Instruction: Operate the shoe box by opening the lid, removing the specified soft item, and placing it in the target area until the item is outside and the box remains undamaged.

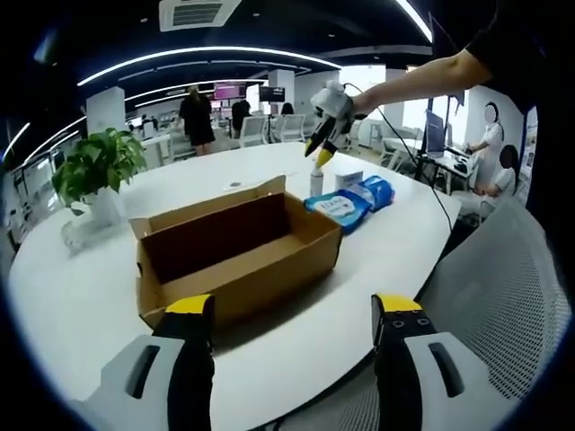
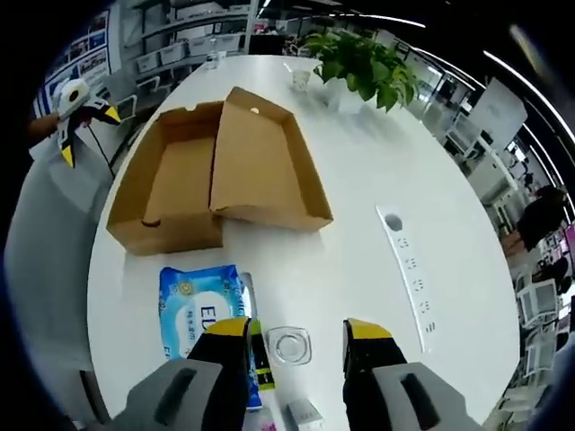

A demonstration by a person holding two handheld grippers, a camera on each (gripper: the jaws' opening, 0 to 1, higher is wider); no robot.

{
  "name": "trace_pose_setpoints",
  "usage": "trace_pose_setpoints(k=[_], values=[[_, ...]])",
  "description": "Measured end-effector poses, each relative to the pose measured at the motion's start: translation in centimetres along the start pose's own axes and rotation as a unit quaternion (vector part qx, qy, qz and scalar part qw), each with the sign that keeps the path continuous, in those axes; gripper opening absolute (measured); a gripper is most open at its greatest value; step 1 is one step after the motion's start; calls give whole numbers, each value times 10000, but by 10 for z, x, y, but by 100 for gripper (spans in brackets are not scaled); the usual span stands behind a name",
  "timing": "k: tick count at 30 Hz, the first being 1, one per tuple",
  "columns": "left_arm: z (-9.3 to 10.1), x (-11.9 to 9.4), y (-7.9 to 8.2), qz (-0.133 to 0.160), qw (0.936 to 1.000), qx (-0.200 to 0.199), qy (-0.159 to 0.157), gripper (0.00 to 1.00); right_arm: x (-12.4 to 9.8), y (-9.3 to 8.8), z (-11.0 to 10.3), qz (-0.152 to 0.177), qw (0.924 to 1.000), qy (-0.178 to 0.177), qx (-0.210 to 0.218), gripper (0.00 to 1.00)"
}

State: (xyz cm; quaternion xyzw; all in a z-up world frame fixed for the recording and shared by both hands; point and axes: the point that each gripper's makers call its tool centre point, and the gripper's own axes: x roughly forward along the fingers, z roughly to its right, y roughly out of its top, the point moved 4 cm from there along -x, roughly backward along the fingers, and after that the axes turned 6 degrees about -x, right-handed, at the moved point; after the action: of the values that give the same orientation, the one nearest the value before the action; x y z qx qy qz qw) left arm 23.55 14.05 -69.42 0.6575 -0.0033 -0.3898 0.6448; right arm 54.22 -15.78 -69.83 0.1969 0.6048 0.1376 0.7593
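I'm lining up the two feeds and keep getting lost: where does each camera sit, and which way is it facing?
Left gripper view: rides the left gripper, low at the white round table's edge, facing the open brown cardboard shoe box; the person's arm shows.
Right gripper view: rides the right gripper, high, looking down past a clear bottle.
Shared: box, blue wipes pack, potted green plant, each other's gripper.

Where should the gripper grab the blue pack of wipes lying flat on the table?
Probably across its narrow width, coming straight down from above. The wipes pack lies flat on the white table, so only its top and long edges are free. It is soft, so pinching its two long sides should hold. The right gripper hangs open just past it. The shoe box sits apart, out of the way.
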Motion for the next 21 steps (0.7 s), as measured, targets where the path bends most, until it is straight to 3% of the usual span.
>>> trace_pose_setpoints(k=[8,21], values=[[-13,-1,3,-3,9998,-42,204,68,0,16,-2,235,9990,-93,374,38],[-68,-10,-4,-275,9932,-422,1048,57,7,32,-6,460,9956,-215,785,39]])
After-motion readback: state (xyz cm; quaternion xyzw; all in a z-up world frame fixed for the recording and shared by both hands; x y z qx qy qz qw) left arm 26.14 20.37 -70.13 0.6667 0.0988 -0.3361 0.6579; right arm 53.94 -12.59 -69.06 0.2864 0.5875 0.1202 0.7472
